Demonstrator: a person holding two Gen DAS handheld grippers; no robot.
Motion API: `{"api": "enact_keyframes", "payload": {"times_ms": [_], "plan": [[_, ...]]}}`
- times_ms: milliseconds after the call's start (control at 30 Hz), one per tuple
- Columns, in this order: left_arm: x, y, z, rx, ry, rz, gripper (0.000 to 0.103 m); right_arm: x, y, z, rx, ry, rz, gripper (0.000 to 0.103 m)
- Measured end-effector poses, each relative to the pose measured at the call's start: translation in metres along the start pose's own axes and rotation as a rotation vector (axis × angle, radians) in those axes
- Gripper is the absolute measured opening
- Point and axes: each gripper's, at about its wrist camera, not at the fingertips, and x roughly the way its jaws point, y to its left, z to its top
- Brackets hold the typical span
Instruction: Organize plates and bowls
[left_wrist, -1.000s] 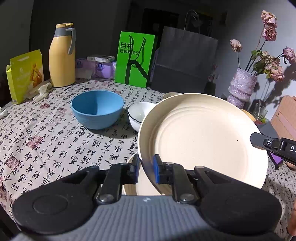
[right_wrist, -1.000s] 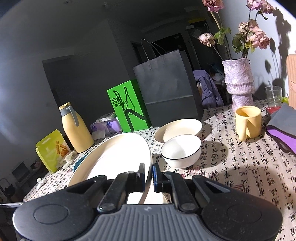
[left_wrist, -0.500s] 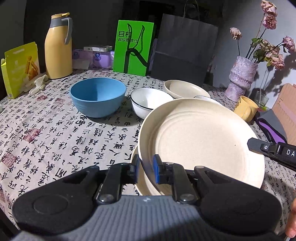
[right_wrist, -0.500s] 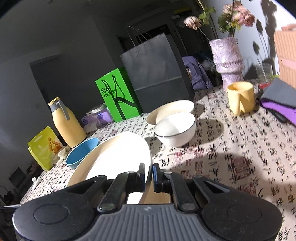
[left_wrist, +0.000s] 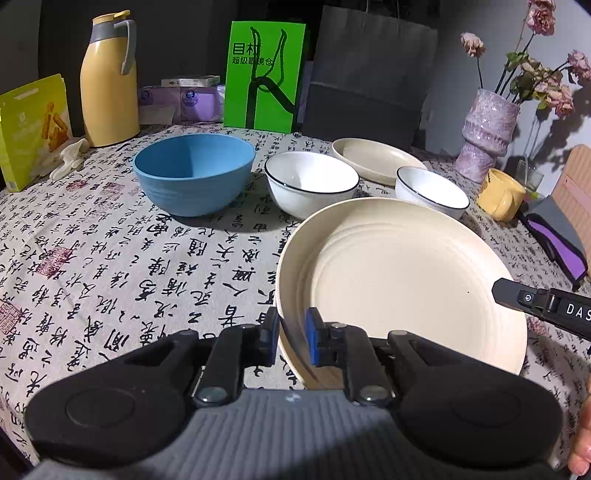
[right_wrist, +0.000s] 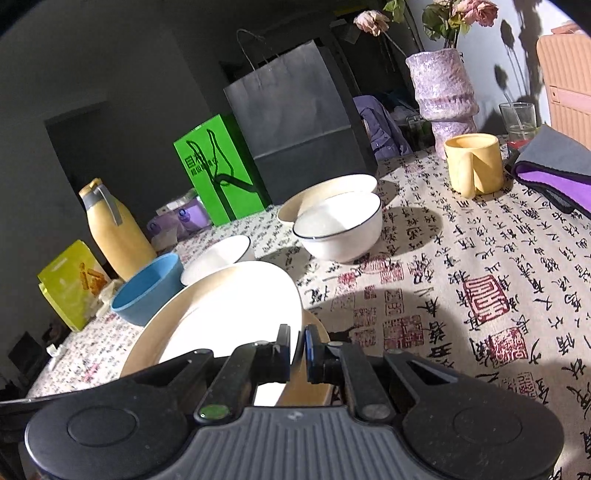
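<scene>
Your tabletop (left_wrist: 110, 258) fills more of both views than a second ago, and the blue bowl (left_wrist: 194, 177) and white bowl (left_wrist: 312, 182) now sit higher in the left view. The cream plate (left_wrist: 399, 280) you carry has come down and lies flatter, low over a second plate (right_wrist: 314, 380) beneath it. Your left tool (left_wrist: 291, 341) stays clenched on its near rim; your right tool (right_wrist: 297, 350) stays clenched on the opposite rim, its tip showing at the plate's right edge.
</scene>
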Motion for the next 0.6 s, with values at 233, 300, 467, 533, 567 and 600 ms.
{"api": "enact_keyframes", "payload": {"times_ms": [233, 300, 467, 533, 567, 600], "plan": [[0.009, 0.0, -0.003, 0.021, 0.007, 0.005, 0.016, 0.011, 0.002, -0.006, -0.042, 0.019, -0.028, 0.008], [0.01, -0.002, -0.003, 0.035, 0.009, 0.009, 0.016, 0.014, 0.002, -0.007, -0.048, 0.028, -0.04, 0.008], [0.016, -0.004, -0.006, 0.061, 0.009, 0.029, 0.016, 0.019, 0.004, -0.011, -0.076, 0.042, -0.063, 0.008], [0.018, -0.004, -0.007, 0.072, 0.014, 0.033, 0.016, 0.02, 0.004, -0.013, -0.088, 0.042, -0.065, 0.008], [0.019, -0.005, -0.008, 0.08, 0.017, 0.036, 0.016, 0.019, 0.004, -0.014, -0.098, 0.04, -0.068, 0.008], [0.019, -0.005, -0.008, 0.085, 0.018, 0.038, 0.016, 0.019, 0.005, -0.014, -0.106, 0.039, -0.072, 0.008]]}}
